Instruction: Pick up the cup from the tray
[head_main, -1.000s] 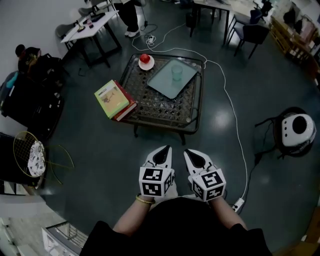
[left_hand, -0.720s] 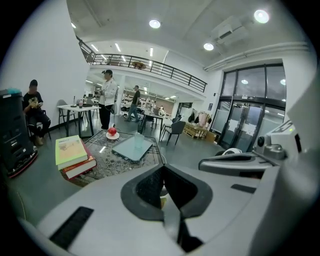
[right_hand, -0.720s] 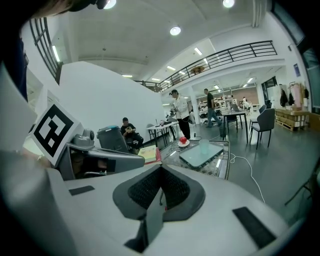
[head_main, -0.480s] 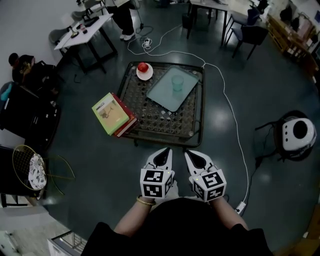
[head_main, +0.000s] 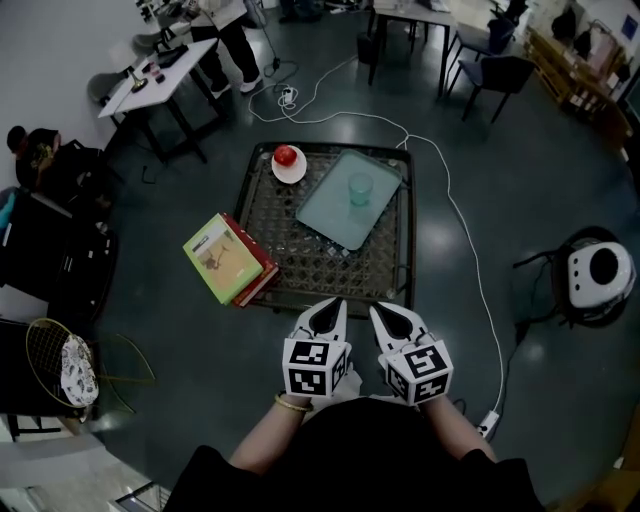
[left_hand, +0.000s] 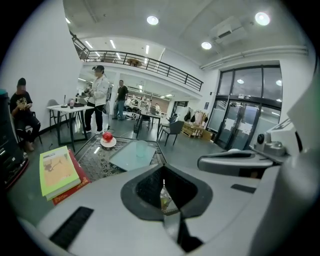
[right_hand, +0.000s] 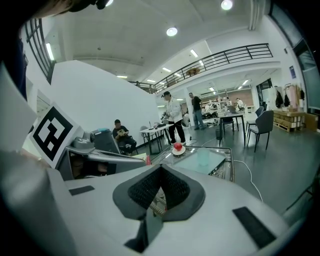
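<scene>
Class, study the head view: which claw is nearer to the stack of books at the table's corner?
Left. The left claw is below and right of the stack of books; the right claw lies farther right, beyond the left one. Neither touches it.

readable text: none | book (head_main: 220, 256) cover: print too small to read

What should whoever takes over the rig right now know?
Left gripper: shut, empty. Right gripper: shut, empty. Both are side by side by the table's near edge, well short of the cup.
Cup: upright on the tray, on the table's right half.
Done: nothing picked up yet.
Left: reach over, open a gripper, grip the cup, lift it off the tray.
</scene>
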